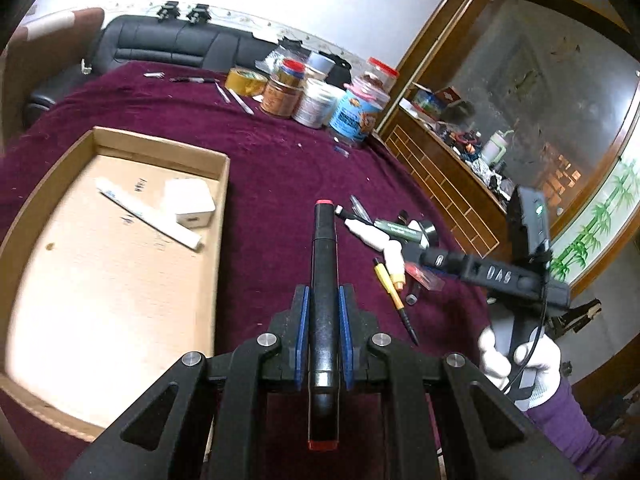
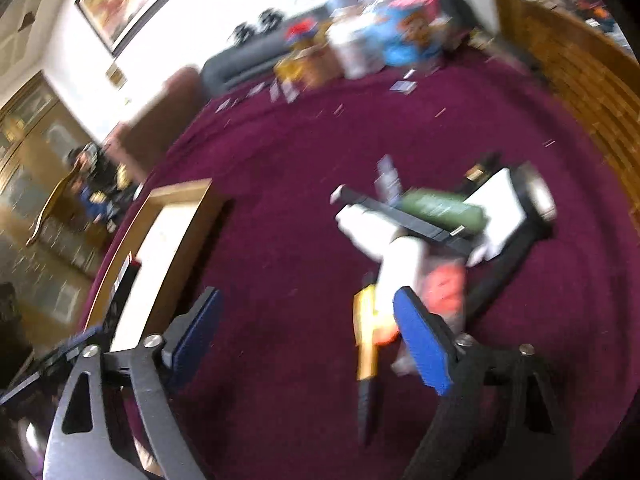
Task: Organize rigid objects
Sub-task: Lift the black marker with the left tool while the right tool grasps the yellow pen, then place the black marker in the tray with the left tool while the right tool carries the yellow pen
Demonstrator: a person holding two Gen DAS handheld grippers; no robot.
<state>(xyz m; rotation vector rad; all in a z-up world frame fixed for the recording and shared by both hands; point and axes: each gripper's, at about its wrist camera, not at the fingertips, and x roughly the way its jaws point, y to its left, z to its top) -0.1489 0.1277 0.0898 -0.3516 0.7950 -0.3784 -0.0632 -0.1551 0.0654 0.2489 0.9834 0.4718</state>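
While the left gripper was clamped on a black cylindrical marker with red ends, long axis running along the fingers, the shallow cardboard box lay just to its left on the maroon cloth; the right gripper stood apart, empty, above the pile of small objects.

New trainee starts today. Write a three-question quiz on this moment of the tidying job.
1. True or false: the left gripper is shut on the black marker.
2. What lies in the cardboard box? A) a white tube and a white block B) jars C) a yellow-handled screwdriver
3. Fill in: the right gripper is ____, with nothing between its pads.

Key: 1 true; 2 A; 3 open.
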